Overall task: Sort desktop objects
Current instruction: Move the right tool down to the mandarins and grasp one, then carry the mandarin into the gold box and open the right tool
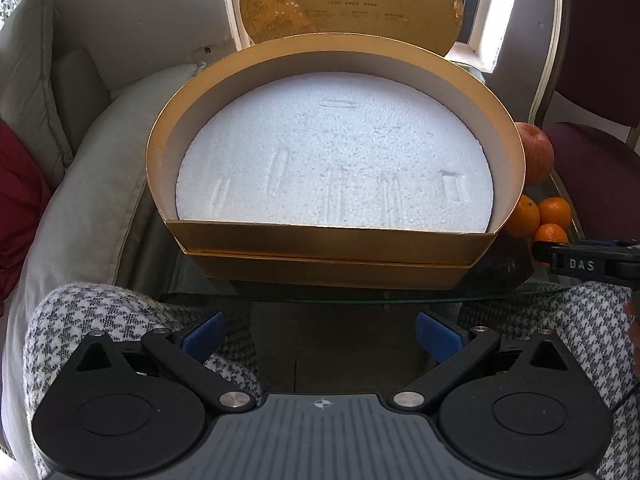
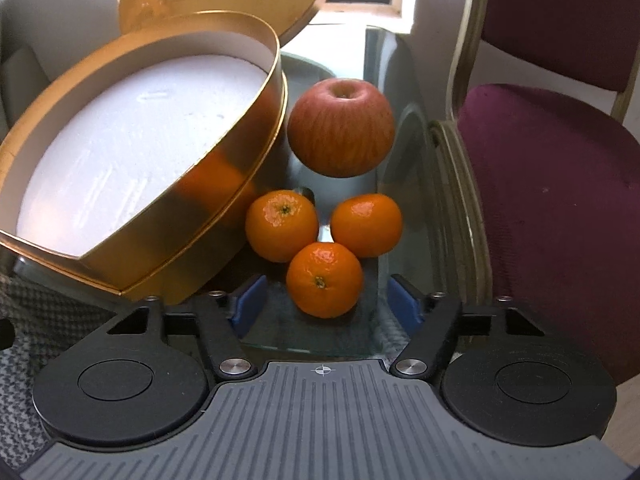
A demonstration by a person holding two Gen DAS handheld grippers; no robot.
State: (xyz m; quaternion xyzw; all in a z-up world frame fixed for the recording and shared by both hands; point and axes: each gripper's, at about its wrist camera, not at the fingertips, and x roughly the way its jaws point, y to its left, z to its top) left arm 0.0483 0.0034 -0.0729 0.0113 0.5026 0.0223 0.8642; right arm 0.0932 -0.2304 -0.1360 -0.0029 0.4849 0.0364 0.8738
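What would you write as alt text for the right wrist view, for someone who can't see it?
Three oranges cluster on a glass table just ahead of the right tool, whose blue pads are spread open and empty. A red apple sits behind them, and an open gold box lined with white foam stands to the left; a maroon chair is on the right.

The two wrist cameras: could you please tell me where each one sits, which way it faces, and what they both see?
Left wrist: sits behind the open left tongs, near the glass table's front edge, facing the gold box with its white foam insert; houndstooth-clad knees show below.
Right wrist: sits behind the open right tongs, facing three mandarins and an apple beside the box; houndstooth fabric shows at lower left.
Shared: box, foam, propped lid, fruit, maroon chair.
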